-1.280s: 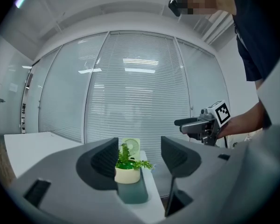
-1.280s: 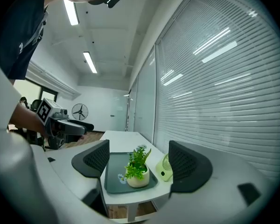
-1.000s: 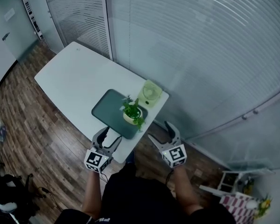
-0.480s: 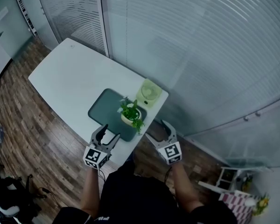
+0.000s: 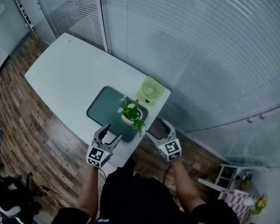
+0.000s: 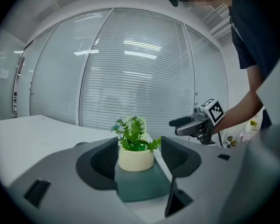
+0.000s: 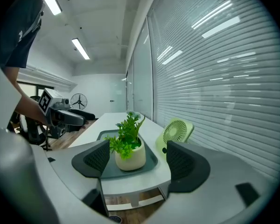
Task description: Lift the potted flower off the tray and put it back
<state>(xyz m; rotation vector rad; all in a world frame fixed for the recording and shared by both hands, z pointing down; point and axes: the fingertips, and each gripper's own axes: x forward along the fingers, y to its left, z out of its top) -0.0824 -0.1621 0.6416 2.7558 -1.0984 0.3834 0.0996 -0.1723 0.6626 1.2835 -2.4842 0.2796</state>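
White table bore a tray, partly hidden by the upright potted flower; left gripper and right gripper gaped, empty.

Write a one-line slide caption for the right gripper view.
Open right hand-held gripper faces the potted flower on its green tray, a small fan alongside.

R gripper: fingers wide apart, nothing gripped. I see the potted flower framed between them but further out, not touching either pad. It stands upright in the dark green tray, at the near end of the white worktop. Pale green desk fan sits just beside the tray, right side. L gripper is off to the left w/ its marker cube, well apart from the pot.
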